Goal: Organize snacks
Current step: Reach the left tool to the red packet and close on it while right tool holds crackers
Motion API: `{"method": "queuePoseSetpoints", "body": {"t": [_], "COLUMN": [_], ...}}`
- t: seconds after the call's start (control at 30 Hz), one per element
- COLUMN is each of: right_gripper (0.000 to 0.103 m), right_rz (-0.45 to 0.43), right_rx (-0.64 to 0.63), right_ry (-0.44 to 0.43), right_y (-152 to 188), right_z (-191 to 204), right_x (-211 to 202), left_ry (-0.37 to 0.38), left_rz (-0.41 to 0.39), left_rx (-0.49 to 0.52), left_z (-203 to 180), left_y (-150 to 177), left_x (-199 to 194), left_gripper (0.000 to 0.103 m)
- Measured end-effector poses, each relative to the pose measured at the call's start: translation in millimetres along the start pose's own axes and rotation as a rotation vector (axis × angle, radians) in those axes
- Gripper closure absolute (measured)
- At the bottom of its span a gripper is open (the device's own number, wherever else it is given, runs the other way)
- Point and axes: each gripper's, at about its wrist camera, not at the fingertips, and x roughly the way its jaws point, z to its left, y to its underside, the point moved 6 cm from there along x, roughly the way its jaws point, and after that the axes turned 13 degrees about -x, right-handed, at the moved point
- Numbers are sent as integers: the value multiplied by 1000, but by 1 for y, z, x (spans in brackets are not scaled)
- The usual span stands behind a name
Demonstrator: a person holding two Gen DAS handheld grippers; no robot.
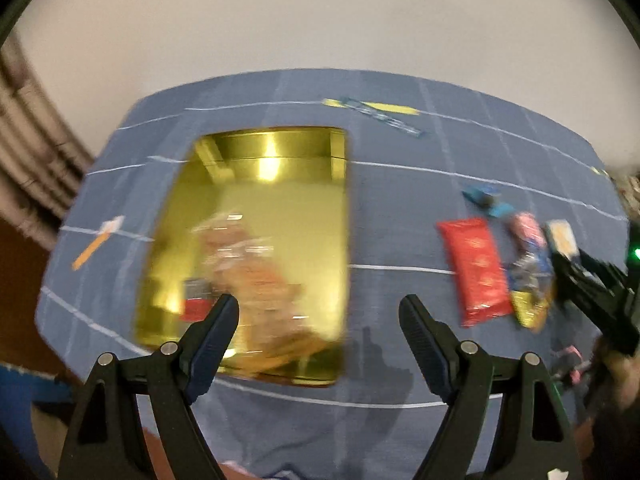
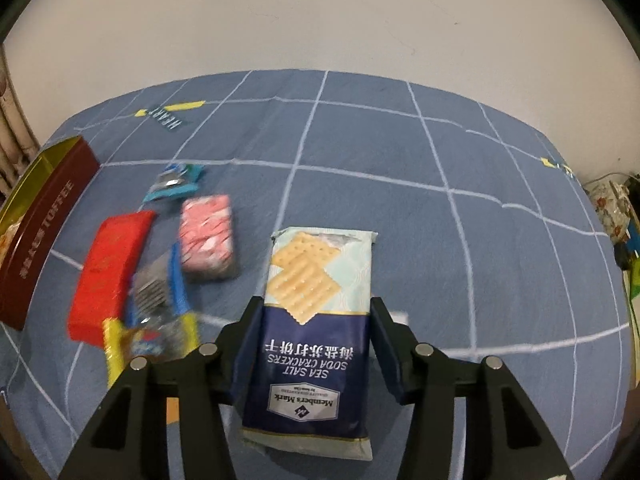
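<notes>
The right tool (image 2: 316, 312) sat with its two fingers on either side of a cracker packet (image 2: 316, 320), the pads lying against the packet's long edges at about its middle, so it was gripping the packet. The packet lay flat on the blue checked cloth (image 2: 440, 152), its printed crackers at the far end and its dark blue label toward the camera.

Just left of it lay a loose cluster of snacks: a pink packet (image 2: 207, 236), a red packet (image 2: 108, 272), a yellow-edged wrapper (image 2: 120, 344) nearest the tool, and a small blue wrapper (image 2: 176, 184) farther back. Beyond these, at the left edge, stood a dark red tin (image 2: 44, 236) with a gold inside.

The left tool (image 1: 319, 312) hung with its fingers spread wide and nothing between them, above the near right corner of the same tin (image 1: 280, 152), seen here from over its open gold interior. Blurred snacks in clear wrapping (image 1: 248, 264) lay inside the tin, with a small red-and-grey item (image 1: 196, 300) beside them. To the right, on the cloth (image 1: 392, 208), lay the red packet (image 1: 476, 268) and the rest of the cluster, with the right tool's dark body (image 1: 592, 288) reaching in at the right edge.
</notes>
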Motion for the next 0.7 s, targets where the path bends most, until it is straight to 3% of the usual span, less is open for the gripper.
{"method": "queuePoseSetpoints", "body": {"t": [0.27, 0.7], "right_gripper": [51, 50], "right_rz": [-27, -75], "right_rx": [68, 64], "right_ry": [44, 49], "right_y": [5, 15], "right_z": [-47, -57], "right_x": [7, 4], "left_ry": [120, 125], "left_rz": [132, 243], "left_rx": [2, -88], "left_z": [-57, -111], "left_y": [5, 0], "left_x": [27, 75], "left_gripper": [23, 24]}}
